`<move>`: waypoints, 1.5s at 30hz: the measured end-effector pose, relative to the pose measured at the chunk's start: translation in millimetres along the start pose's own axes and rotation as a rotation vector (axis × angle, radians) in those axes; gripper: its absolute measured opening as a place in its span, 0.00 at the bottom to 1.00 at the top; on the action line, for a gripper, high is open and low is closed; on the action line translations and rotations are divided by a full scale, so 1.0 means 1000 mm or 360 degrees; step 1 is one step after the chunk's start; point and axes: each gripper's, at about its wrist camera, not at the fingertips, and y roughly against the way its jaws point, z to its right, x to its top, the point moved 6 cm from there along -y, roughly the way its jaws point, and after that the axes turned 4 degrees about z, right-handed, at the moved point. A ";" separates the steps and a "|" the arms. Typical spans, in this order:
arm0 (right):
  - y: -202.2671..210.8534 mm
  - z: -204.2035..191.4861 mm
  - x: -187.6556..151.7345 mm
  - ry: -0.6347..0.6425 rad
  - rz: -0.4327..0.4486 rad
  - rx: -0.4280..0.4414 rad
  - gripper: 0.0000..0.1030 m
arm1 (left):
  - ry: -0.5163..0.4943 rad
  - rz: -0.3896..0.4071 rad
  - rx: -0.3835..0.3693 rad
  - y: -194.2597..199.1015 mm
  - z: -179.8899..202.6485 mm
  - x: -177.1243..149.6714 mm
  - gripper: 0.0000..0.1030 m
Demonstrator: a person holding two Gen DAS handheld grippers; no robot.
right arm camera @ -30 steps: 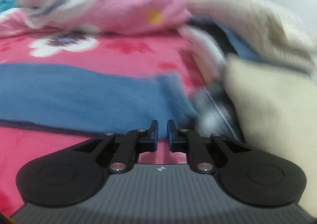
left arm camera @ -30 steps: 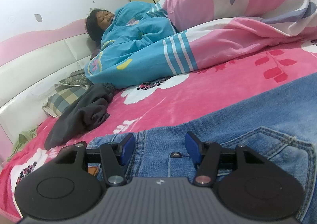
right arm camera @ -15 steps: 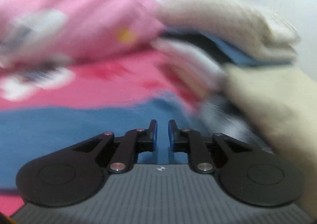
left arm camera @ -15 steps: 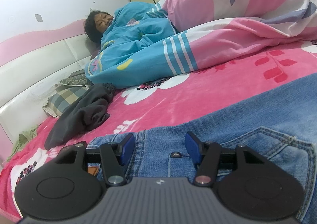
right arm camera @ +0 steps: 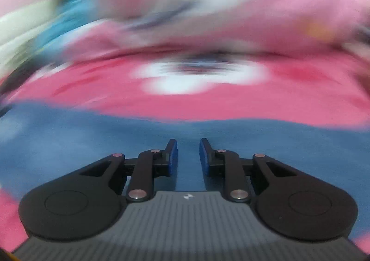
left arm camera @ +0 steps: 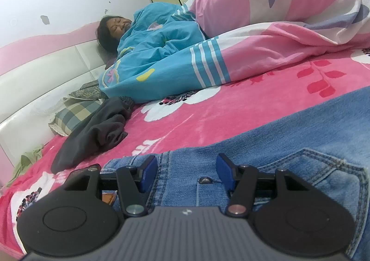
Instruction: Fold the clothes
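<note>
Left wrist view: left gripper (left arm camera: pixel 186 174) low over the waistband end of the jeans (left arm camera: pixel 289 159), jaws about half spread, blue pads standing either side of a metal rivet (left arm camera: pixel 204 179) and a stitched seam; whether the pads press the denim cannot be told. Faded blue denim, thick orange-tan stitching, a curved pocket edge to the right of the rivet. Jeans spread flat on a fuzzy pink blanket (left arm camera: pixel 231 113) printed with white flowers and red leaves. Beyond the jeans, up the bed, a crumpled dark grey garment (left arm camera: pixel 99 134), soft and bunched, next to a checked pillow (left arm camera: pixel 74 115). Farther from the jeans, a person (left arm camera: pixel 113 30) lying under a smooth blue and pink quilt (left arm camera: pixel 208 53), against a padded white headboard (left arm camera: pixel 34 80). Nothing shifted here compared with a second ago; same gap, same place.

Right wrist view: heavily blurred. Right gripper (right arm camera: pixel 188 153) over plain blue denim of the jeans (right arm camera: pixel 92 141), jaws narrowly apart and just been opening, nothing between the pads. Past the jeans' far edge, the pink blanket (right arm camera: pixel 208 106) with a smeared white flower. A second ago a cream folded pile sat to the right; now out of frame, with the quilt filling the top instead
</note>
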 end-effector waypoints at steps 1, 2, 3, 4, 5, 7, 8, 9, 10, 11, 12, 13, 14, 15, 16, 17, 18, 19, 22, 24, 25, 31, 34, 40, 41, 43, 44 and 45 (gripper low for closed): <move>0.009 0.035 0.002 -0.0084 0.0023 -0.0136 0.17 | 0.0001 0.0001 -0.0001 0.000 0.000 0.000 0.56; 0.022 0.067 0.000 -0.0143 0.0039 -0.0316 0.17 | 0.0003 0.0002 -0.0001 0.000 0.000 0.000 0.56; 0.030 0.097 -0.001 -0.0186 0.0046 -0.0524 0.17 | 0.0005 0.0004 -0.0001 0.000 -0.001 -0.001 0.56; 0.038 0.117 -0.003 -0.0224 0.0055 -0.0641 0.17 | 0.0007 0.0004 0.0000 0.000 -0.001 -0.001 0.56; 0.047 0.124 -0.006 -0.0274 0.0066 -0.0680 0.18 | 0.0006 0.0004 0.0001 0.000 -0.001 -0.001 0.56; 0.064 0.136 -0.011 -0.0364 0.0091 -0.0737 0.21 | 0.0004 0.0003 0.0003 0.000 0.000 -0.001 0.56; 0.069 0.127 -0.012 -0.0363 0.0127 -0.0655 0.21 | 0.0003 0.0003 0.0005 0.001 0.000 -0.001 0.57; 0.074 0.110 -0.013 -0.0358 0.0169 -0.0528 0.21 | 0.0002 0.0002 0.0006 0.001 0.000 -0.001 0.57; 0.075 0.098 -0.016 -0.0347 0.0173 -0.0440 0.22 | 0.0001 0.0002 0.0007 0.001 0.000 -0.001 0.57; 0.076 0.087 -0.019 -0.0336 0.0176 -0.0352 0.23 | 0.0000 0.0002 0.0008 0.001 0.000 -0.001 0.57; 0.077 0.079 -0.022 -0.0327 0.0173 -0.0298 0.25 | 0.0000 0.0001 0.0009 0.001 0.000 -0.001 0.57; 0.076 0.086 -0.029 -0.0334 0.0137 -0.0396 0.24 | 0.0001 0.0001 0.0009 0.001 0.000 -0.001 0.57; 0.076 0.095 -0.036 -0.0361 0.0115 -0.0484 0.24 | 0.0001 0.0001 0.0008 0.001 0.001 -0.001 0.57; 0.083 0.108 -0.041 -0.0480 0.0152 -0.0531 0.17 | 0.0001 -0.0001 0.0007 0.001 0.001 -0.001 0.57; 0.090 0.119 -0.046 -0.0586 0.0184 -0.0585 0.17 | 0.0001 -0.0002 0.0006 0.001 0.001 -0.001 0.57; 0.101 0.121 -0.047 -0.0632 0.0193 -0.0669 0.18 | 0.0002 -0.0003 0.0005 0.001 0.001 0.000 0.57; 0.111 0.121 -0.050 -0.0676 0.0200 -0.0734 0.19 | 0.0005 -0.0001 0.0005 0.001 0.001 -0.001 0.57; 0.116 0.117 -0.054 -0.0712 0.0199 -0.0719 0.22 | 0.0008 0.0001 0.0004 0.001 0.000 -0.001 0.57; 0.132 0.107 -0.066 -0.0818 0.0196 -0.0675 0.43 | 0.0013 0.0002 0.0002 0.001 0.000 -0.001 0.57; 0.137 0.105 -0.073 -0.0897 0.0208 -0.0658 0.49 | 0.0015 0.0001 0.0001 0.001 -0.001 -0.001 0.57; 0.137 0.106 -0.074 -0.0938 0.0218 -0.0655 0.51 | 0.0016 0.0001 0.0000 0.001 -0.001 -0.001 0.57; 0.110 0.131 -0.064 -0.1122 0.0290 -0.0697 0.55 | 0.0027 0.0007 -0.0004 0.001 -0.003 -0.002 0.57; 0.094 0.146 -0.058 -0.1201 0.0343 -0.0736 0.55 | 0.0032 0.0009 -0.0006 0.001 -0.003 -0.002 0.57; 0.084 0.152 -0.053 -0.1200 0.0414 -0.0868 0.17 | 0.0035 0.0008 -0.0009 0.001 -0.003 -0.002 0.57; 0.084 0.153 -0.052 -0.1190 0.0428 -0.0882 0.13 | 0.0035 0.0007 -0.0009 0.001 -0.002 -0.002 0.57; 0.088 0.146 -0.048 -0.1119 0.0486 -0.0859 0.07 | 0.0035 0.0008 -0.0009 0.001 -0.003 -0.001 0.57; 0.090 0.140 -0.043 -0.1049 0.0513 -0.0860 0.06 | 0.0035 0.0008 -0.0008 0.001 -0.003 -0.001 0.57; 0.091 0.133 -0.038 -0.0972 0.0540 -0.0858 0.06 | 0.0034 0.0008 -0.0007 0.001 -0.003 -0.001 0.57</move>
